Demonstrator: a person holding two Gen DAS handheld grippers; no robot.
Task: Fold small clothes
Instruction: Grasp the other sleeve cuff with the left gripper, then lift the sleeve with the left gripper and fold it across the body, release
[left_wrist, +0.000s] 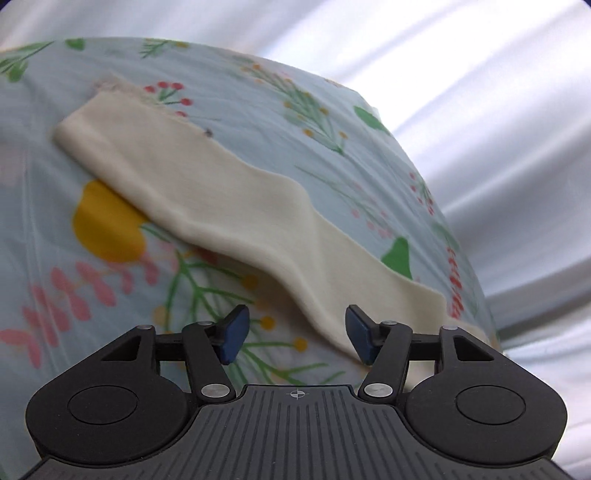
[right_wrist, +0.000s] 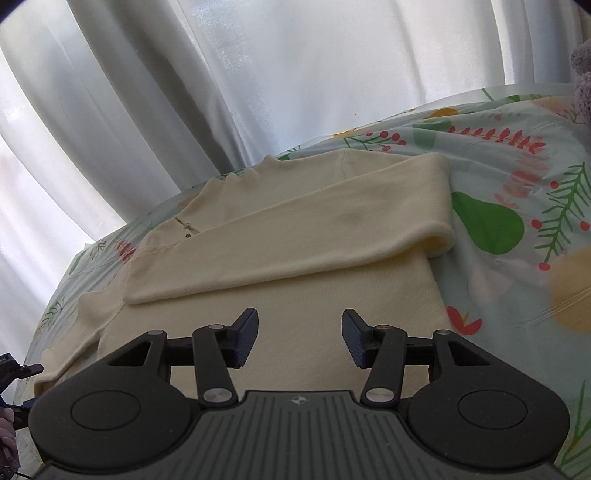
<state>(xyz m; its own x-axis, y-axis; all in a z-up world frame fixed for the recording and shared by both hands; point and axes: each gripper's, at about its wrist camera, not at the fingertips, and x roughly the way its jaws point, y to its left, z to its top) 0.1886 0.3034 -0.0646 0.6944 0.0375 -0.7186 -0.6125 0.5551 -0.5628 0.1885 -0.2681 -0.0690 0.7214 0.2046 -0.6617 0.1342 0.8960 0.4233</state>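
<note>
Only the right wrist view shows the whole cream knit garment (right_wrist: 295, 236) lying flat on the pale floral-print bedsheet (right_wrist: 517, 206), one sleeve folded across its body; the left view shows just a long cream sleeve (left_wrist: 207, 192), smooth and rippled. Left gripper (left_wrist: 297, 338) and right gripper (right_wrist: 299, 338) stand parted, empty

Left gripper (left_wrist: 297, 338) and right gripper (right_wrist: 299, 338) — both agape, empty.
</note>
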